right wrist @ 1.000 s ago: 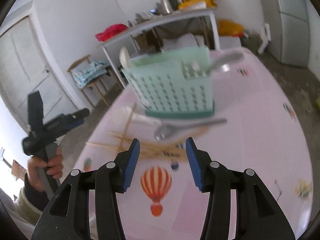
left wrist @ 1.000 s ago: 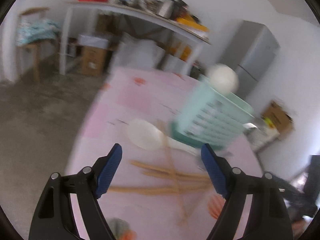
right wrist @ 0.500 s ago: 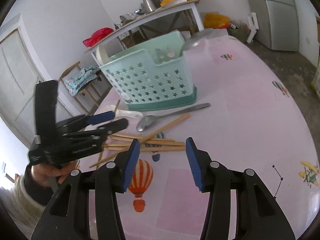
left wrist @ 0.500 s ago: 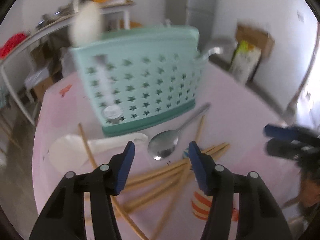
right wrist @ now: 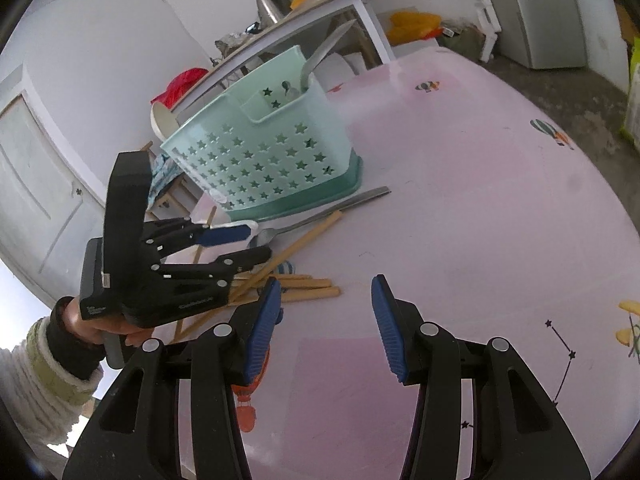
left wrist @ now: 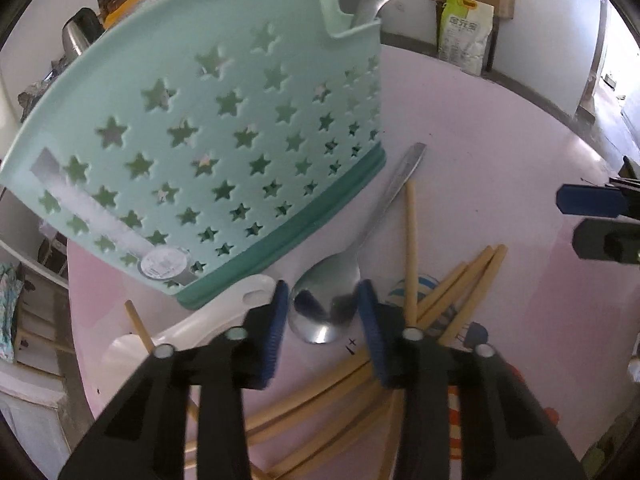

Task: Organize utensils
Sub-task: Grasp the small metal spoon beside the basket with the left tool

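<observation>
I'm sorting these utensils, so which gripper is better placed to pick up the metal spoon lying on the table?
Left. The left gripper straddles the shiny metal spoon's bowl, jaws closing; the right gripper hangs open over bare pink tablecloth.

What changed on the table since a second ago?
The left gripper swung round in front of the green basket and came down over the metal spoon; its jaws are closing around the spoon's bowl. The right gripper dropped a little, jaws open and empty. Basket, chopsticks and white spoon stayed put.
</observation>
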Demonstrator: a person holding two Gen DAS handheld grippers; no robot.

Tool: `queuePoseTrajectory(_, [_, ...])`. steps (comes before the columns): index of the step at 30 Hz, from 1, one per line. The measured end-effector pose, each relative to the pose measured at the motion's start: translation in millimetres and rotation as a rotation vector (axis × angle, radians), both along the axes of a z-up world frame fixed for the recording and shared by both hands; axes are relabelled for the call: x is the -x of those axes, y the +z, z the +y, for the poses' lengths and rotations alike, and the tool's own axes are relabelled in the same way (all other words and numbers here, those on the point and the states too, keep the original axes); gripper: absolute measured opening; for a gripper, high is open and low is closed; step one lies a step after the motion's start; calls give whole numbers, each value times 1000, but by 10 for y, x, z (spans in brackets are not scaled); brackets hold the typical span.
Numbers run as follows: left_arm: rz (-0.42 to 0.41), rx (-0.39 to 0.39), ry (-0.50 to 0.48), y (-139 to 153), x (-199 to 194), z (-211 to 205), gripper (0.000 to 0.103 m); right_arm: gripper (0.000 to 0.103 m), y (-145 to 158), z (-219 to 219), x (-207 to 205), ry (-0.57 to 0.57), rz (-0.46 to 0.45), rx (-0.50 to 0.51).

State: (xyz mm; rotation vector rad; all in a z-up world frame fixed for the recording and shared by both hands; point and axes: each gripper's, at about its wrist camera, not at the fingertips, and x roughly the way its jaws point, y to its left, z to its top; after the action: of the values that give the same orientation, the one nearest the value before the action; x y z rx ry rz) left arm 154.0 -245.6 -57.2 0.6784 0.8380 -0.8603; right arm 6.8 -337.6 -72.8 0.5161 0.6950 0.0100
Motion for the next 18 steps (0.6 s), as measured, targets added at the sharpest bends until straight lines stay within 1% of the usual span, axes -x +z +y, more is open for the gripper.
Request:
queuePoseTrajectory(3, [9, 27, -10, 71, 17, 28, 21, 46, -5, -26, 16, -7, -4, -3])
queuePoseTrajectory(5, [14, 57, -10, 133, -5, 70, 12, 46, -19, -44, 1, -9, -4, -9])
queuePoseTrajectory(8, [28, 100, 15, 177, -57, 138, 5, 46, -29, -59, -17, -13, -4, -17])
queuePoseTrajectory(11, [65, 149, 53, 218, -164, 213, 4, 46, -27, -60, -34, -11, -3, -19])
queuePoseTrajectory(13, [85, 162, 74, 203, -201, 246, 3, 46, -32, -55, -53, -9, 0, -20])
queuePoseTrajectory(16, [122, 180, 47, 184, -171, 288, 4, 46, -45, -54, -69, -3, 5, -23])
queuePoseTrajectory(17, [130, 170, 32, 171, -141, 271, 8, 46, -48, -50, -77, 0, 6, -23])
queuePoseTrajectory(18, [124, 144, 17, 132, -85, 196, 13, 46, -51, -45, -83, 2, 7, -23])
